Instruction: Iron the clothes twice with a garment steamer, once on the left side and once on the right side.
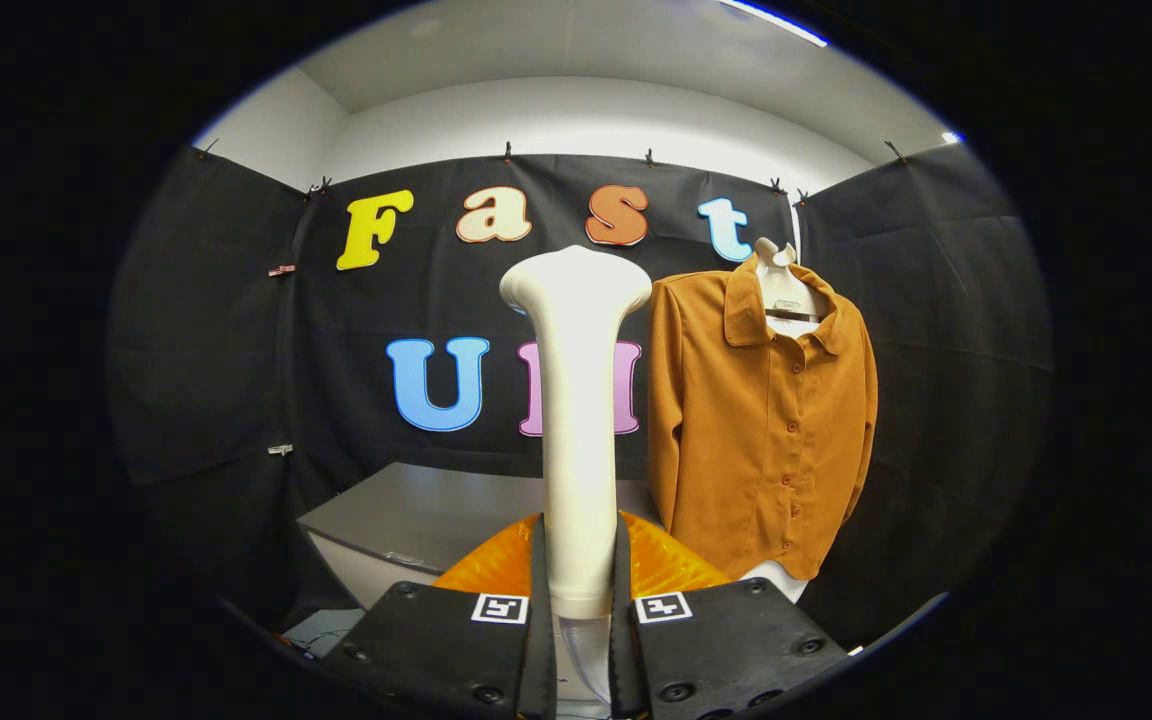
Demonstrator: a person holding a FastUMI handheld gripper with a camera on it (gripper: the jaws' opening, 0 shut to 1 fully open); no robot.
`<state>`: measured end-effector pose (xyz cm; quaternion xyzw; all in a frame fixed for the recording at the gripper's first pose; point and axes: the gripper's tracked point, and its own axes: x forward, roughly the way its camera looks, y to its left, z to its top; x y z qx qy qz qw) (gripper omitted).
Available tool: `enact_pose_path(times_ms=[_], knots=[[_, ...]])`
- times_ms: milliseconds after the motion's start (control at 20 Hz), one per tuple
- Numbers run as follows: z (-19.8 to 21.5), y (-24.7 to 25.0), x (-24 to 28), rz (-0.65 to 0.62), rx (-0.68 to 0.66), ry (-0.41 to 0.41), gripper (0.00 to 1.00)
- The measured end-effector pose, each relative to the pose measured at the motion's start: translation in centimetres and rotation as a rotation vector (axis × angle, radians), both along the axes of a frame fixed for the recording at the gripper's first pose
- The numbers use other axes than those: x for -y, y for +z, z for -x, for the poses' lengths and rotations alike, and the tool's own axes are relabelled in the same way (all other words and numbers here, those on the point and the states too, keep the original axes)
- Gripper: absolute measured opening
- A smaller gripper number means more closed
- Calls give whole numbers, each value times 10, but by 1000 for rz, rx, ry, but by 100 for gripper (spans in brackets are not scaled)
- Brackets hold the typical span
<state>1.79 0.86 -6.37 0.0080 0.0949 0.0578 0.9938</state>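
Right at the front, my hand-held gripper (577,600) is clamped on the garment steamer (576,420), both fingers (539,590) pressing against the lower part of its pale handle from either side. Each finger carries a small square marker tile near its tip. Between them, the steamer stands upright, its long cream neck rising straight ahead of me and flaring out into a wider rounded head at the top. Below the grip, a clear plastic part of the steamer shows in the gap between the fingers.

Just behind the fingers, something orange and ribbed (671,565) bulges out on both sides of the handle; I cannot tell what it is. Beyond that sits a grey bench (416,510), its flat top running off to the left of the steamer.

Over to the right of the steamer's neck hangs the shirt (761,420), a mustard-brown button-up with a collar, facing me, on a white hanger (784,285) against the black cloth wall. Its sleeves hang down at both sides, and the row of buttons runs down the middle. The steamer head is well apart from the fabric, off the shirt's left edge as I see it, up at about shoulder height.
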Motion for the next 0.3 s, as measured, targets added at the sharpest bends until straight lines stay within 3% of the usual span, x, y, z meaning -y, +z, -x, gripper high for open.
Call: enact_pose_path(times_ms=[300], knots=[[-1,-2,0,-3,-7,-7,24]])
